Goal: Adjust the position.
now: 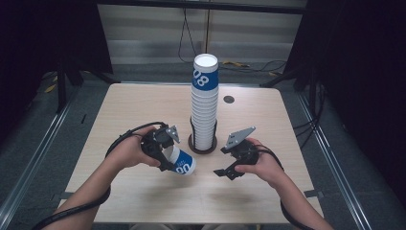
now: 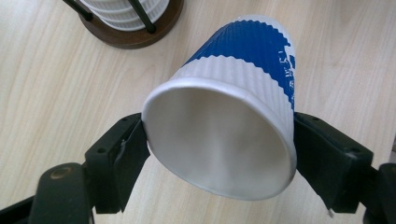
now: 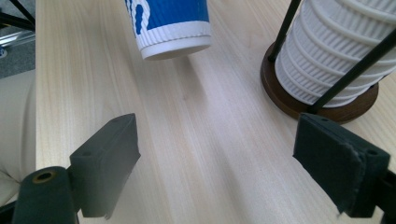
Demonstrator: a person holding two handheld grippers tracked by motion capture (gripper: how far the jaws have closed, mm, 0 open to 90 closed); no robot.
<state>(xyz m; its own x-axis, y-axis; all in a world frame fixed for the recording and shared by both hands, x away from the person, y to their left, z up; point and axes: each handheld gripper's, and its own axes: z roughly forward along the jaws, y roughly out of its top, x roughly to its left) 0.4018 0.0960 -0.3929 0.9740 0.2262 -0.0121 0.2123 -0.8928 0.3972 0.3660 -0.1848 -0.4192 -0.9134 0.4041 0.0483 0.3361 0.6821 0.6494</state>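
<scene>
**One cup in the left jaws, beside the stack**

From where I stand, the tall stack of cups [image 1: 204,103] in its dark wooden holder [image 1: 193,143] marks the middle of the light wooden table [image 1: 143,191], and everything else sits on the person's side of it.

To the left of the stack and a little nearer the person, the left gripper [image 1: 165,154] has a single blue-and-white paper cup [image 1: 181,163] between its jaws. The cup lies tilted over, its open mouth turned back toward the gripper and its blue-banded bottom end pointing away and down toward the table, close to the holder's base. In the left gripper view the cup [image 2: 233,112] sits with its white rim between the two black jaws, one jaw touching each side of the rim, so the gripper is grasping the cup near its mouth. The holder [image 2: 135,28] shows just beyond it.

To the right of the stack, about as near the person, the right gripper [image 1: 229,168] is released, its jaws spread wide with only bare table between them. In the right gripper view the holder [image 3: 322,100] with its black upright rods stands just ahead, and the held cup [image 3: 168,23] hangs beyond, clear of the tabletop.
</scene>
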